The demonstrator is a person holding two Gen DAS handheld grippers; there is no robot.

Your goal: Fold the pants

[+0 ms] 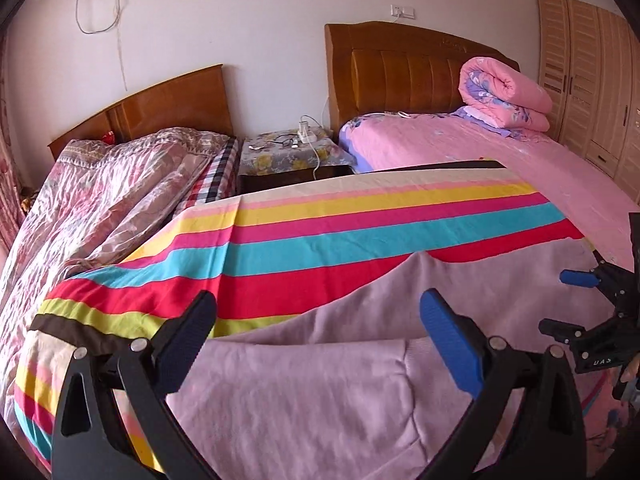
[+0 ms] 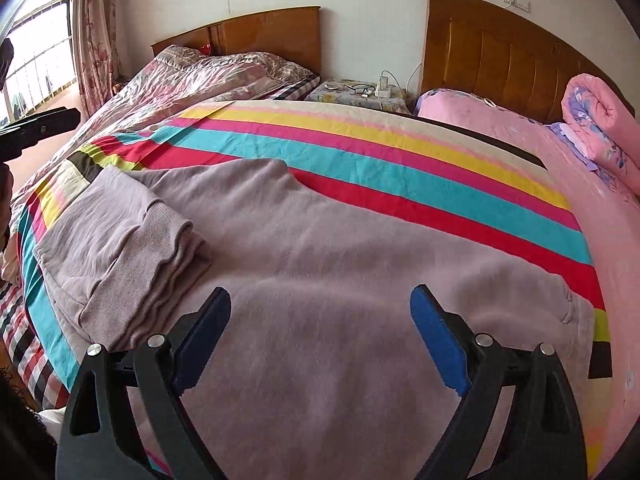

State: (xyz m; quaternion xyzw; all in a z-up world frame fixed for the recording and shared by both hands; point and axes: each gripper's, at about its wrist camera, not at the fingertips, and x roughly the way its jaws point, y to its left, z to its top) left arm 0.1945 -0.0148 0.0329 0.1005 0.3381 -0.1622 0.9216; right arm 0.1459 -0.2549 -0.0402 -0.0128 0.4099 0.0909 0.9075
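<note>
Right tool [image 2: 320, 316] stands wide apart, nothing between its pads, above the mauve pants [image 2: 304, 240]. Left tool [image 1: 318, 320] likewise spread and empty. Pants lie flat on the striped sheet [image 2: 360, 152] over the bed, cuffed leg ends [image 2: 136, 264] folded onto them at left.

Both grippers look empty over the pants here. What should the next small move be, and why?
Probably lower the open right hand-held gripper onto the unfolded right end of the lilac fleece pants to fold it over: the ribbed cuffs already lie doubled on the left, and neither gripper holds cloth.
</note>
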